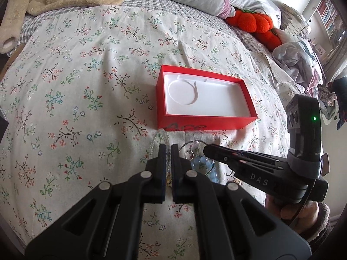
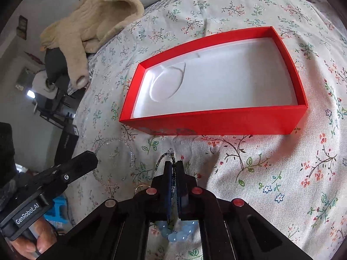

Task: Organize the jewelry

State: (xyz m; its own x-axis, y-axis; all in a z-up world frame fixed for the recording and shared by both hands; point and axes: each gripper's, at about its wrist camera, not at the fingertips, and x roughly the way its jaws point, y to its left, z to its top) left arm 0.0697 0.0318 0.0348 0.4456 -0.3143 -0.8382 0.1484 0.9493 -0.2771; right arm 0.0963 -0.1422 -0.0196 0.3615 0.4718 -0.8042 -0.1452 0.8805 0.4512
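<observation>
One red box (image 2: 213,120) with white lining; two black grippers, left gripper (image 1: 168,149) and right gripper (image 2: 173,165); three beaded strands: clear bead strand (image 2: 130,151), dark bead strand (image 2: 168,155), blue bead bracelet (image 1: 201,164); one beige robe (image 2: 91,26).

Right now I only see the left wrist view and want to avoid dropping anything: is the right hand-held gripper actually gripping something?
Observer: Yes. In the right wrist view the right hand-held gripper is shut on a dark beaded strand, whose loop pokes out past the fingertips.
Operator: And the clear bead loop near my left hand-held gripper?
Observer: From that side it lies spread on the bedspread, with the shut tip over its edge; whether it is pinched, I cannot tell.
</observation>
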